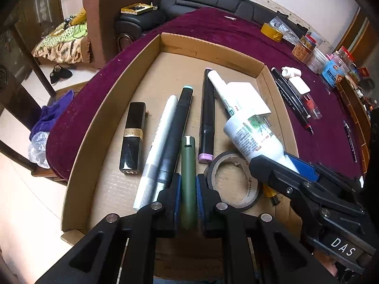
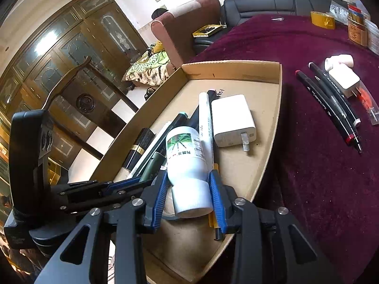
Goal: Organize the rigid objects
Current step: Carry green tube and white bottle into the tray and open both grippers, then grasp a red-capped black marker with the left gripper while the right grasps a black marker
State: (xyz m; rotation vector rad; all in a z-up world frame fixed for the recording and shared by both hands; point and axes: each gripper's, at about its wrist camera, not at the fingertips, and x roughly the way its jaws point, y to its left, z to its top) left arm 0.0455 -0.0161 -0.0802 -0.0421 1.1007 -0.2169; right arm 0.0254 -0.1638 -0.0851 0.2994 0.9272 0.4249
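Observation:
My left gripper (image 1: 188, 177) is shut on a dark green pen (image 1: 188, 165), held low over the cardboard tray (image 1: 208, 47) and pointing along its row of markers. A white plastic bottle (image 2: 187, 158) with a green label lies tilted in the tray, propped on the pens and a tape roll (image 1: 232, 182). My right gripper (image 2: 188, 177) straddles the bottle's neck end; its blue pads stand a sliver off the sides, open. In the right wrist view the left gripper (image 2: 142, 179) sits just left of the bottle, with the green pen (image 2: 151, 165) in it.
The tray also holds a black gold-banded case (image 1: 132, 137), a white marker (image 1: 156, 146), black markers (image 1: 175, 130), and a white charger (image 2: 233, 120). On the maroon cloth to the right lie black markers (image 2: 331, 104), another charger (image 2: 344, 79), a pipe fitting (image 2: 338, 62) and jars (image 1: 305, 47).

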